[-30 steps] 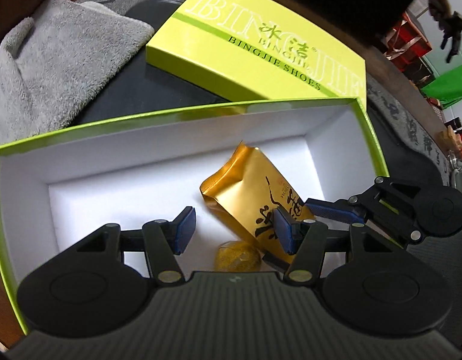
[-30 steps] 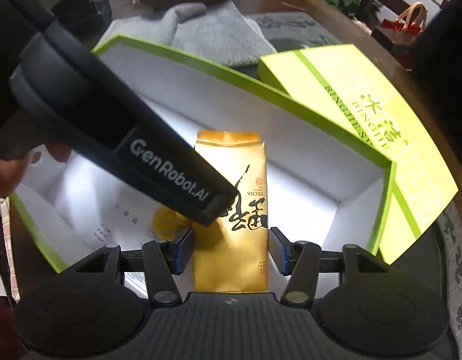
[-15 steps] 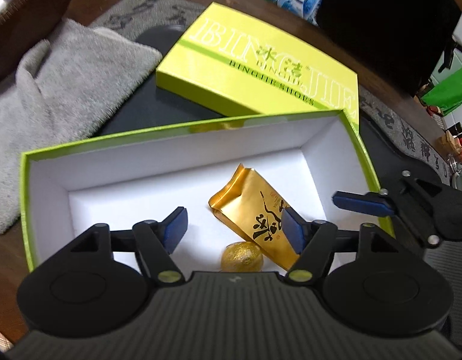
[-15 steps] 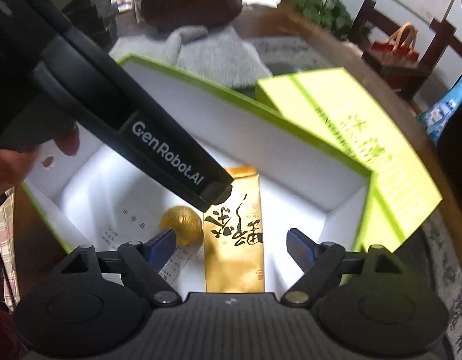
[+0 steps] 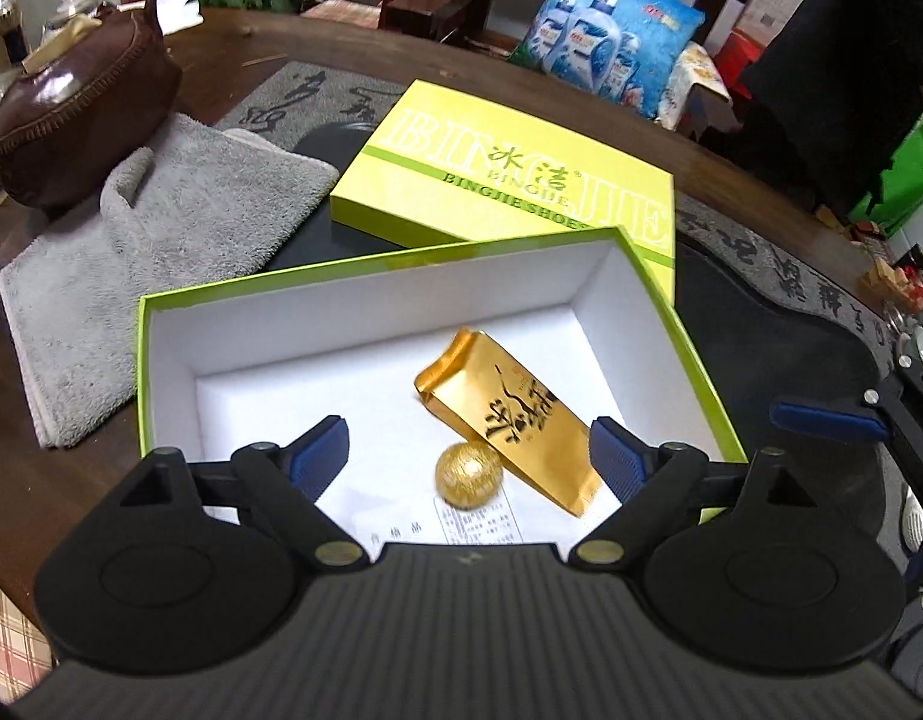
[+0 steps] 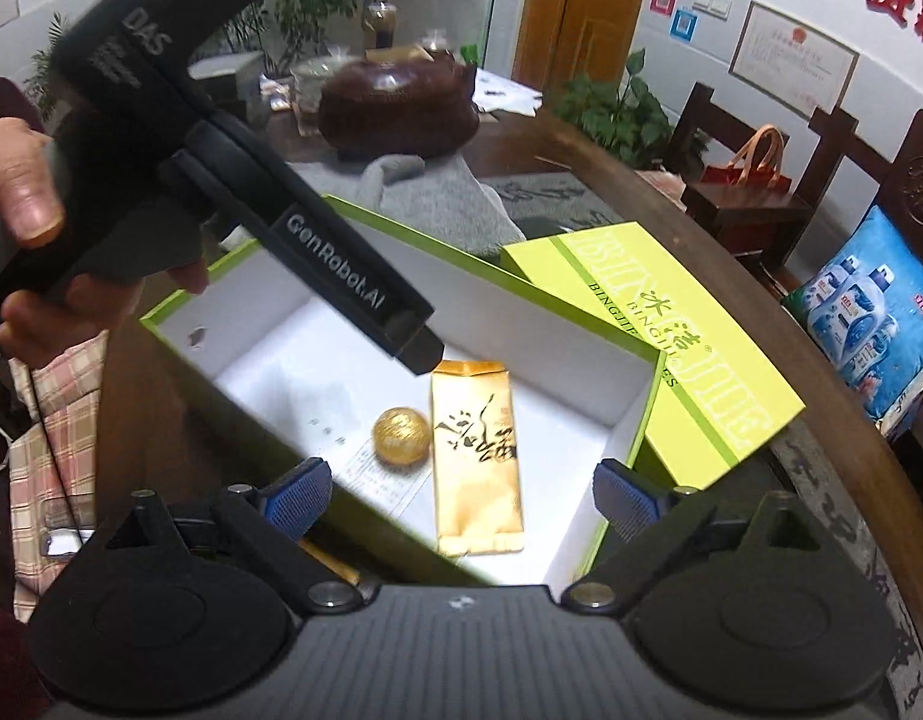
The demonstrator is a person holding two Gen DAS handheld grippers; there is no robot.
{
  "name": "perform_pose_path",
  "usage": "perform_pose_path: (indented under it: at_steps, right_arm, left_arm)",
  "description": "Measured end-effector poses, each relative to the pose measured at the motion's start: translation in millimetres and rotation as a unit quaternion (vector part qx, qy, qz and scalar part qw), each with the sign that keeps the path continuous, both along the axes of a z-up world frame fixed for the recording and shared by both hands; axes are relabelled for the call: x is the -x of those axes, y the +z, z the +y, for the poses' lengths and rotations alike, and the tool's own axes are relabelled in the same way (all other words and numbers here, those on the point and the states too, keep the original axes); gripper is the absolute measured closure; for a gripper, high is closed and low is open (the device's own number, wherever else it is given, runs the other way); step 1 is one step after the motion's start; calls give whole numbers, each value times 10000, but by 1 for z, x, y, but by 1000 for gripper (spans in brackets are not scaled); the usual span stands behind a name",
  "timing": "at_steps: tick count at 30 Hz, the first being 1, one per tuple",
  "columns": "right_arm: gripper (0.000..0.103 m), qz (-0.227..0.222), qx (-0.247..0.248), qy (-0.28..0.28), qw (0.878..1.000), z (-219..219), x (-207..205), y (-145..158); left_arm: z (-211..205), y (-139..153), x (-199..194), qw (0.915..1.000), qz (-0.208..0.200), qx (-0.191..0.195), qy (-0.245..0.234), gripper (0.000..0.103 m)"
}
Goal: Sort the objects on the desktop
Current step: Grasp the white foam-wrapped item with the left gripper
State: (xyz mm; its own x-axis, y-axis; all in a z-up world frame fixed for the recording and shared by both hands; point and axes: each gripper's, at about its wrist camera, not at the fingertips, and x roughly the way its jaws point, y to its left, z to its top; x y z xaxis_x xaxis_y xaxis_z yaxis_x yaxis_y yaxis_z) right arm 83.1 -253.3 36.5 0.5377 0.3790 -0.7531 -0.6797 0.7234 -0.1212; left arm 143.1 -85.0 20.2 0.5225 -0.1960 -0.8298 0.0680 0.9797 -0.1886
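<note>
Gold foil pouch (image 5: 512, 420) and gold ball (image 5: 468, 475) lie touching inside green-rimmed box (image 5: 365, 267); lid (image 5: 509, 180) beside, off. Pouch long axis runs straight away from right gripper (image 6: 461, 495), diagonal to left gripper (image 5: 468, 465). Both wide, empty, above box.

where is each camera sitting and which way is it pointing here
Left wrist: rides on the left tool, looking down and forward into the open box; its own open fingers and part of the right tool show.
Right wrist: rides on the right tool, looking down into the same box from another side; its open fingers, the left tool's body and a hand gripping it show.
Shared: box, gold packet, gold ball, lid, grey towel.
</note>
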Motion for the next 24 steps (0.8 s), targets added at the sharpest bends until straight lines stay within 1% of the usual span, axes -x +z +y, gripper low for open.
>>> perform_pose_path:
  at_steps: [7, 11, 15, 20, 24]
  right_arm:
    - [6, -13, -31, 191, 9998, -18, 50, 2]
    - [6, 136, 45, 354, 9993, -27, 76, -6]
    - [6, 401, 187, 527, 9976, -33, 101, -22]
    - [7, 863, 313, 693, 9934, -37, 125, -48]
    - [9, 1134, 393, 821, 9894, -37, 140, -66]
  left_arm:
    - [-7, 7, 38, 9999, -85, 45, -103, 14]
    - [-12, 0, 60, 9998, 22, 58, -186, 13]
    - [-18, -9, 83, 9995, 153, 65, -268, 13]
    - [-25, -20, 110, 9988, 328, 82, -352, 13]
    - [-29, -33, 127, 9979, 526, 109, -365, 13]
